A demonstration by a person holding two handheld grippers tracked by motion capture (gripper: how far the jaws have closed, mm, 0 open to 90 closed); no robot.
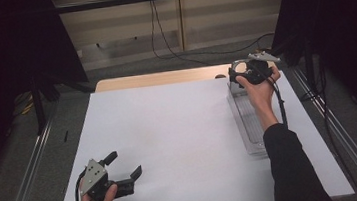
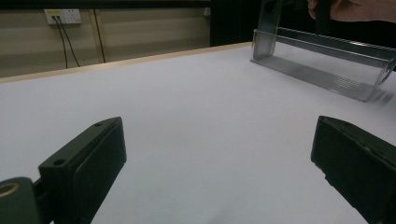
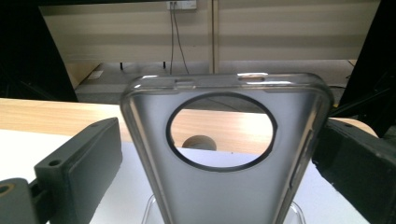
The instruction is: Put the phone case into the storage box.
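A translucent grey phone case [image 3: 224,186] with a large round camera hole stands upright in a clear stand [image 3: 150,207]. My right gripper [image 3: 217,140] is open, with one black jaw on each side of the case; I cannot tell if they touch it. In the high view, a hand holds the right gripper [image 1: 242,75] over the far end of a long clear plastic rack [image 1: 250,123] at the table's right. My left gripper [image 1: 124,164] rests near the front left corner, open with nothing between its jaws. The left gripper view looks over bare white surface toward the rack [image 2: 322,74].
A white sheet [image 1: 169,131] covers the table, leaving a wooden strip [image 1: 159,78] along the far edge with a small round hole [image 1: 220,76]. Metal rails [image 1: 27,166] run down both sides. Cables hang down the back wall [image 1: 159,27].
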